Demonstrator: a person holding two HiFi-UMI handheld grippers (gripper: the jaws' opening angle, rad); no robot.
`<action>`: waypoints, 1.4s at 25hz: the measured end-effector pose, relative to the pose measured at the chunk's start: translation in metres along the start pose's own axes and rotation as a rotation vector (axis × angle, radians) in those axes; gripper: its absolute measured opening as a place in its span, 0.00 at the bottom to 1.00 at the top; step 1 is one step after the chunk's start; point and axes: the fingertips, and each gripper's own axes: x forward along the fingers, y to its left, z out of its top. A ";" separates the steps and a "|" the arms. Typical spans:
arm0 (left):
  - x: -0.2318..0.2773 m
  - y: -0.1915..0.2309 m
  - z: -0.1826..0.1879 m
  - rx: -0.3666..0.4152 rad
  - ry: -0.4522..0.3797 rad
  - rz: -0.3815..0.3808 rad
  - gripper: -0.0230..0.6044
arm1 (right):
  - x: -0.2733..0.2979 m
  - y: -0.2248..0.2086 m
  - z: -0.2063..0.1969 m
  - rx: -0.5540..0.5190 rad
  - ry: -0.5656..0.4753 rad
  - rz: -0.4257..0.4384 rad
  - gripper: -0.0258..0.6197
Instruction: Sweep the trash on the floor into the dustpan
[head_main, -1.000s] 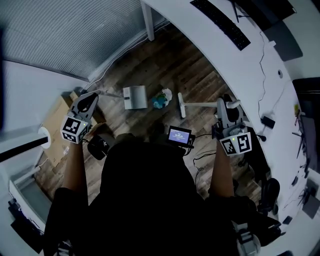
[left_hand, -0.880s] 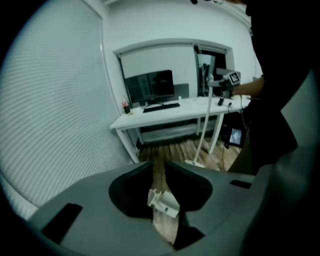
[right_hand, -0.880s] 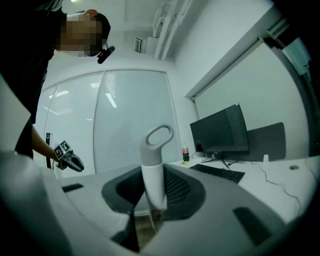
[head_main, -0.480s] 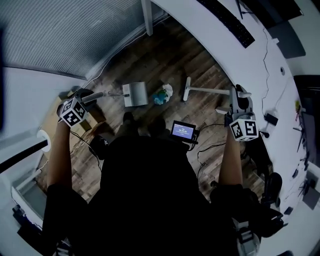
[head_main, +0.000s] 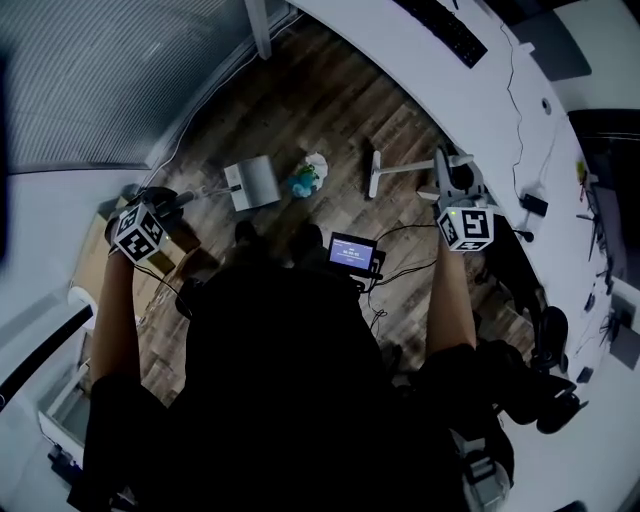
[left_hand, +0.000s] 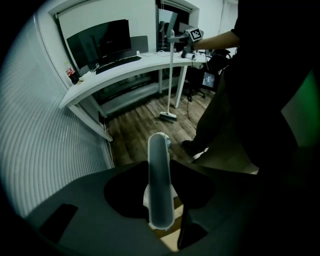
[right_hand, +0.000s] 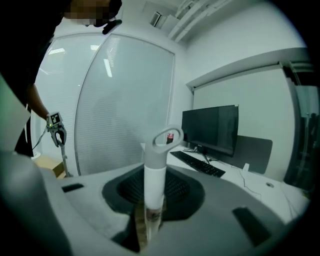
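A grey dustpan (head_main: 252, 183) lies on the wooden floor, and its long handle (head_main: 200, 195) runs left to my left gripper (head_main: 165, 203). In the left gripper view that handle (left_hand: 160, 185) sits between the open jaws with a dark gap on each side. A small heap of blue and white trash (head_main: 308, 178) lies just right of the pan. Further right rests the broom head (head_main: 372, 172). My right gripper (head_main: 452, 185) is shut on the white broom handle (right_hand: 154, 185), whose ring end (right_hand: 167, 137) sticks out past the jaws.
A curved white desk (head_main: 480, 120) with a keyboard (head_main: 445, 30) and monitor (left_hand: 102, 42) bounds the floor on the right. One desk leg (head_main: 258, 25) stands at the top. A cardboard box (head_main: 92, 262) sits at the left, with cables (head_main: 400, 270) on the floor near my feet.
My left gripper has come down onto the end of the dustpan handle. The right gripper has sunk a little, and the broom head has shifted right, further from the trash.
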 end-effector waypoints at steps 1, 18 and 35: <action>0.000 0.000 0.001 0.004 -0.003 -0.002 0.24 | 0.006 0.012 -0.011 -0.015 0.011 0.014 0.16; 0.002 0.010 0.012 0.048 -0.126 -0.054 0.25 | 0.076 0.175 -0.038 0.424 -0.090 0.008 0.26; 0.000 0.025 0.010 0.018 -0.265 -0.087 0.25 | 0.107 0.311 0.032 0.713 -0.241 0.215 0.28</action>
